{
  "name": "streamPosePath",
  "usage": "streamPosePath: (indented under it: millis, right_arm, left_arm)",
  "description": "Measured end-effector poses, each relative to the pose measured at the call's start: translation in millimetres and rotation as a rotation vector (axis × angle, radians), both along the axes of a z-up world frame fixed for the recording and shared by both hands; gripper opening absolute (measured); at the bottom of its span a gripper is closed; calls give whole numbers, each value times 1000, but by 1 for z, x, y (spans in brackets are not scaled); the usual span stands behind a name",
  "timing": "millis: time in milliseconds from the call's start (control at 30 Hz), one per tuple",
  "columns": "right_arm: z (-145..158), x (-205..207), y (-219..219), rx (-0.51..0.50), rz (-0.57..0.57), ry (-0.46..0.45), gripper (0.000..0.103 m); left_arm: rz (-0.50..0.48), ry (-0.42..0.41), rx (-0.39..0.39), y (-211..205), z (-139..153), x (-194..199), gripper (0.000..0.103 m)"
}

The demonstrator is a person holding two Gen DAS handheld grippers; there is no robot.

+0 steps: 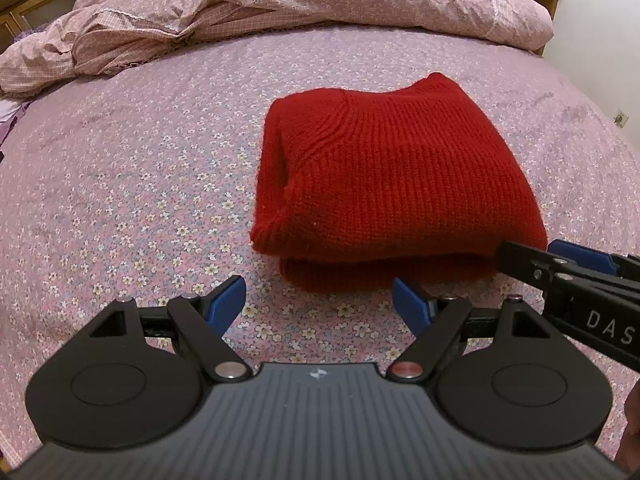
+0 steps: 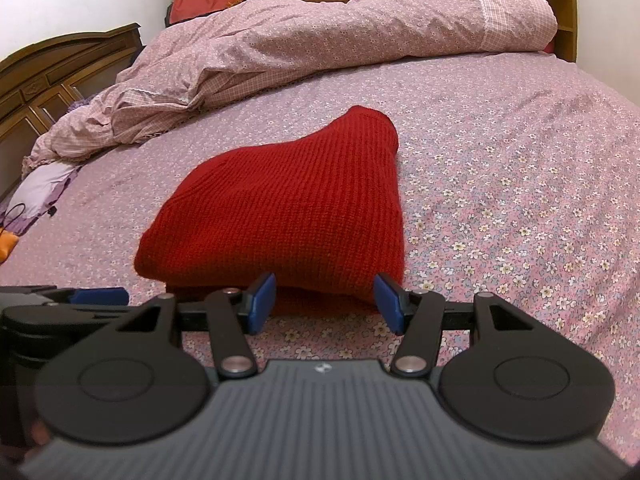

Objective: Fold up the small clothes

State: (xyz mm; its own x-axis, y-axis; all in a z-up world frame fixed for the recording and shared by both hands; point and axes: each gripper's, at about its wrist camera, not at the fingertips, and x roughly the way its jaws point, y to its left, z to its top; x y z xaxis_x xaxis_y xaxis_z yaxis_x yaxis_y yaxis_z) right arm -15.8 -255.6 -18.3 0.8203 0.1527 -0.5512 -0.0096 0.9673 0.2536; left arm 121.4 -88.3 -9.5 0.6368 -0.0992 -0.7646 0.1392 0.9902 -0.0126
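Both tongs, left (image 1: 319,303) and right (image 2: 325,303), gape wide and empty just short of the folded red sweater (image 2: 280,216) on the bed (image 2: 520,200) ahead; any tidying should press its near edge flat, not tug

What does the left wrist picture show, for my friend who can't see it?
A folded red knitted sweater lies on a pink flowery bedsheet. The left gripper hangs open just in front of it, holding nothing. A rumpled pink duvet sits behind.
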Motion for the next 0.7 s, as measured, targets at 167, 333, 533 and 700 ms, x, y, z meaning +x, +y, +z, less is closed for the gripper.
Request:
streamPosePath:
  millis: [167,333,533,700]
  right_arm:
    - [0,0,0,0,0,0,57]
    - [0,0,0,0,-1,0,57]
    - [0,0,0,1,0,1,57]
    - [0,0,0,1,0,1,57]
  left_arm:
    - [-4,-1,1,0,0,0,84]
    - [-6,0,1,0,0,0,84]
    - [-12,1,4,-1,-1,0,84]
    - [-13,0,3,-2,-1,-1,84]
